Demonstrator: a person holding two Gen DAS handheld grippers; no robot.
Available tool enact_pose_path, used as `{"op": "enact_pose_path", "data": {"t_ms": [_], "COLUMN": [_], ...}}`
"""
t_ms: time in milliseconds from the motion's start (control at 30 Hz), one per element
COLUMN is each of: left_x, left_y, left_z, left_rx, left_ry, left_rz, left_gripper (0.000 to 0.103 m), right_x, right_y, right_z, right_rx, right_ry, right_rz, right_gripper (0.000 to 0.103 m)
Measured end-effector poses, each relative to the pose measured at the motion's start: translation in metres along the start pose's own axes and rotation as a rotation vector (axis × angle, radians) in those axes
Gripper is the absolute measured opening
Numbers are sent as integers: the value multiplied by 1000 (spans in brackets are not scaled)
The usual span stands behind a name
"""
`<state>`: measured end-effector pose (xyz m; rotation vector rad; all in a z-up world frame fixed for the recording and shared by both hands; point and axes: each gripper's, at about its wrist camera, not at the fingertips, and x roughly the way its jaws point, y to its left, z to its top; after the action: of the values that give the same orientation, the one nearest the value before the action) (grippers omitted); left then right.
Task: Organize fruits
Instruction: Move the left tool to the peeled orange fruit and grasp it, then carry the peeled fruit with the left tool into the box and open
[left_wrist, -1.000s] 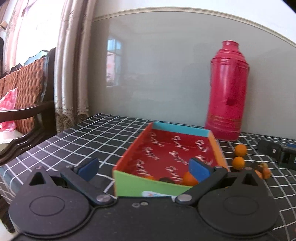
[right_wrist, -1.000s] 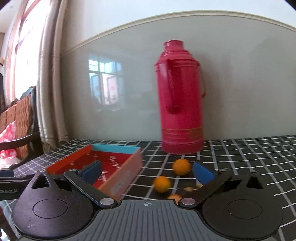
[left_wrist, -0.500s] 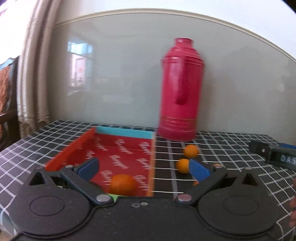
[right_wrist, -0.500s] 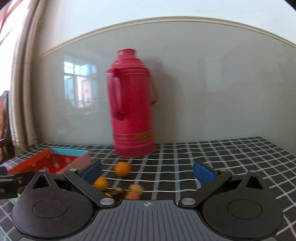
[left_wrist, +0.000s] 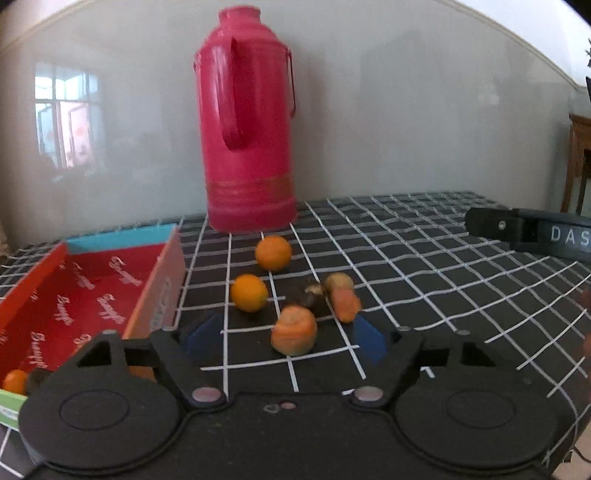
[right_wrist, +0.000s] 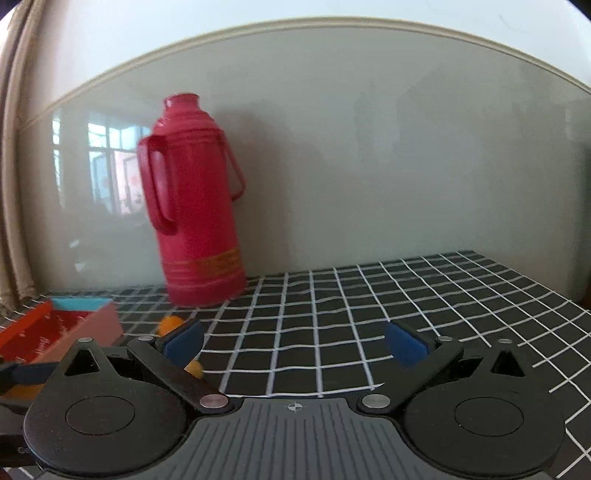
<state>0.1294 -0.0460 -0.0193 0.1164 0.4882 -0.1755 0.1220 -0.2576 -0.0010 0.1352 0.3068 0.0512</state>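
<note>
My left gripper (left_wrist: 286, 339) hangs low over the checked tablecloth, its jaws closing around a ridged orange fruit (left_wrist: 294, 329); the blue pads (left_wrist: 369, 343) stand apart from it. Just beyond lie two round oranges (left_wrist: 273, 253) (left_wrist: 249, 292), an oblong orange-red fruit (left_wrist: 343, 301) and a small dark one (left_wrist: 314, 291). The red-lined box (left_wrist: 74, 295) sits to the left with an orange (left_wrist: 14, 380) in its near corner. My right gripper (right_wrist: 295, 343) is open over bare cloth, nothing between its fingers. In its view an orange (right_wrist: 170, 325) peeks from behind the left finger.
A tall red thermos (left_wrist: 247, 147) stands against the wall behind the fruits, also seen as the thermos (right_wrist: 199, 221) in the right wrist view. The right gripper's black body (left_wrist: 535, 232) reaches in from the right. The box (right_wrist: 55, 332) lies at left. The tablecloth (right_wrist: 369, 314) ends at right.
The left gripper has swung right from over the box to the loose fruits, and its jaws have narrowed. The right gripper has panned right, away from the box and fruits.
</note>
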Motion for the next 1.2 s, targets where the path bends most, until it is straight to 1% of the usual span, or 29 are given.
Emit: {"op": "enact_pose_path", "data": {"t_ms": [67,133,200,300,367,433,467,600,800,933,1067,1200], "left_x": [8,17,24,33,39,42,41,34,6,-19,-35,-41], "left_y": [0,1,2,5,3,2,2,1,8,14,32,64], "left_z": [0,0,0,3,3,2,2,1,6,10,11,9], "left_rx": [3,-6,-16,-37,-31,-23,-22,-17,-28,-18,-29,-82], "left_ry": [17,42,64,87,112,134,133,125,20,-64,-107,-93], "left_rz": [3,-4,-7,-19,-25,-25,-33,-23,-3,34,79,132], "left_gripper": [67,58,53,51,50,26,25,25,25,25,25,25], "right_x": [9,18,24,25,25,24,24,27,28,29,28,29], "right_y": [-5,-8,-12,-16,-14,-12,-12,-12,-3,5,19,37], "right_z": [0,0,0,-1,0,-1,-2,-1,0,-1,-3,-6], "right_rx": [11,28,45,47,29,17,17,30,27,16,-6,-25], "right_ry": [20,43,66,78,80,82,85,99,101,103,103,117], "right_rz": [-17,-33,-44,-38,-32,-31,-32,-31,-15,0,25,80], "right_gripper": [103,103,103,103,103,103,103,103,103,103,103,103]}}
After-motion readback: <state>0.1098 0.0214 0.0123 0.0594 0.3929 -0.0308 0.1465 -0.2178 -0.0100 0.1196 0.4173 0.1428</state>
